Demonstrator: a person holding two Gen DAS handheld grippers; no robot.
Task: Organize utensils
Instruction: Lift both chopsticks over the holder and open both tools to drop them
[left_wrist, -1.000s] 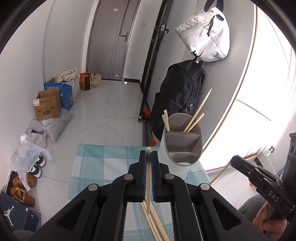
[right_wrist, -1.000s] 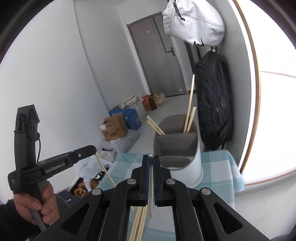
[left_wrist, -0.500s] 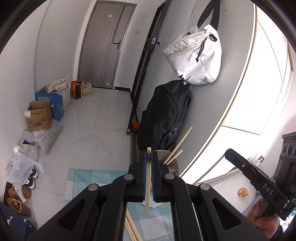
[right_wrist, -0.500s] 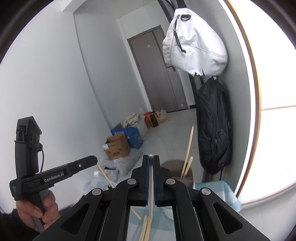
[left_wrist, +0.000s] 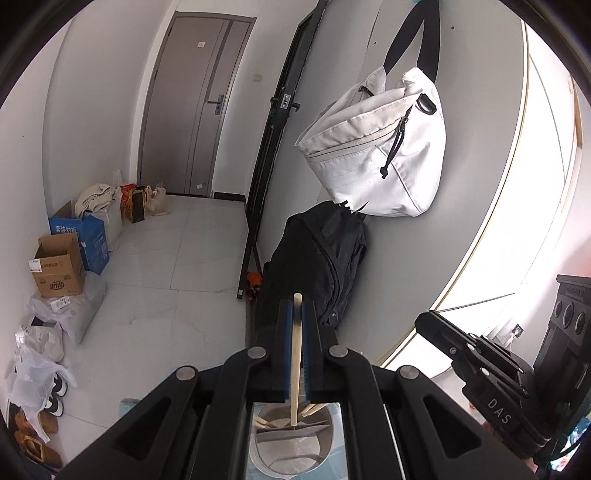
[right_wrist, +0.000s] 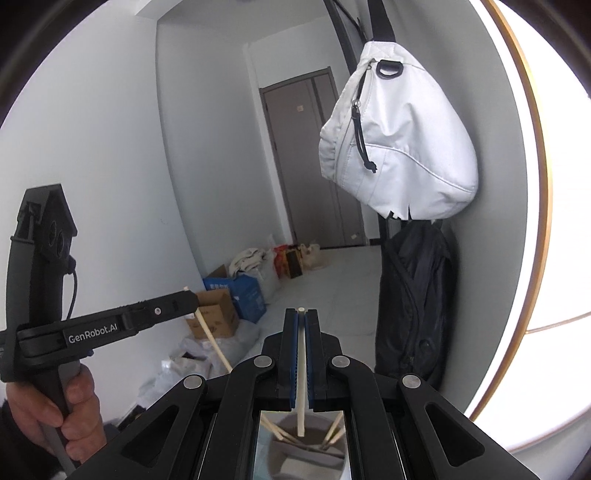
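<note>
Left wrist view takes in the shoes (left_wrist: 35, 424) along the floor left of the left tool (left_wrist: 295, 343) and the right tool's (left_wrist: 476, 373) side; the right wrist view instead shows a hand (right_wrist: 55, 410) gripping the left tool's handle. Each tool is clamped on one pale wooden chopstick (left_wrist: 295, 354), thin, straight and square-ended, its tip poking just past the blue pads. Below both tools sits the grey divided holder (left_wrist: 291, 448) with more chopsticks (right_wrist: 275, 430) leaning inside; the right tool's chopstick (right_wrist: 301, 373) hangs above it.
</note>
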